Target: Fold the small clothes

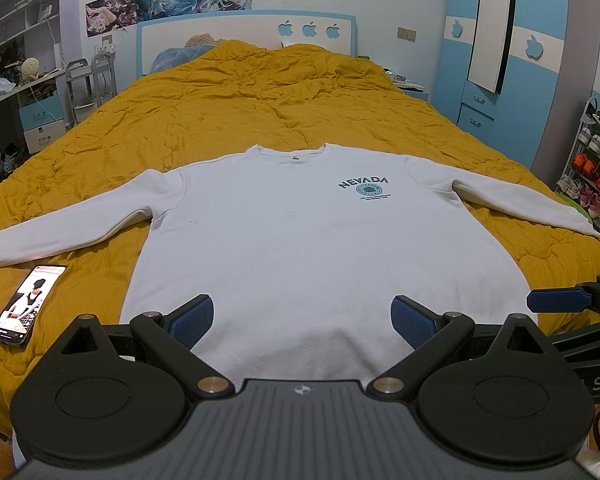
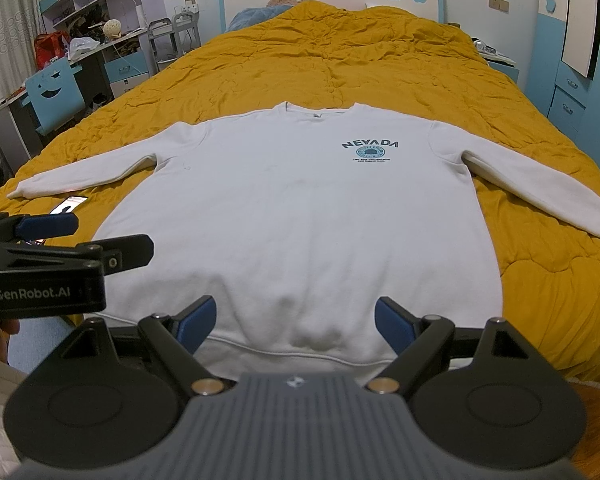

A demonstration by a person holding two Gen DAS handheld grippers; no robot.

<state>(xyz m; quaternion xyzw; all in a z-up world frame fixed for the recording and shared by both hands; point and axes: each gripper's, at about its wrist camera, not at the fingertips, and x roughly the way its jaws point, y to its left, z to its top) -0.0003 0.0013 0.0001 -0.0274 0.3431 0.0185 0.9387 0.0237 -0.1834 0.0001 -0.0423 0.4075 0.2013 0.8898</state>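
Note:
A white long-sleeved sweatshirt [image 1: 284, 240] with a teal NEVADA print lies flat, front up, on the yellow quilt [image 1: 260, 92], both sleeves spread outward. It also shows in the right wrist view [image 2: 300, 208]. My left gripper [image 1: 302, 318] is open and empty, hovering over the hem near its middle. My right gripper [image 2: 296, 322] is open and empty, just above the hem. Each gripper shows at the edge of the other's view: the right gripper [image 1: 560, 300] and the left gripper [image 2: 60, 232].
A lit phone [image 1: 28, 304] lies on the quilt left of the hem, under the left sleeve; it also shows in the right wrist view [image 2: 70, 204]. A desk and blue chair [image 2: 54, 92] stand left of the bed, a shoe rack [image 1: 596, 164] to the right.

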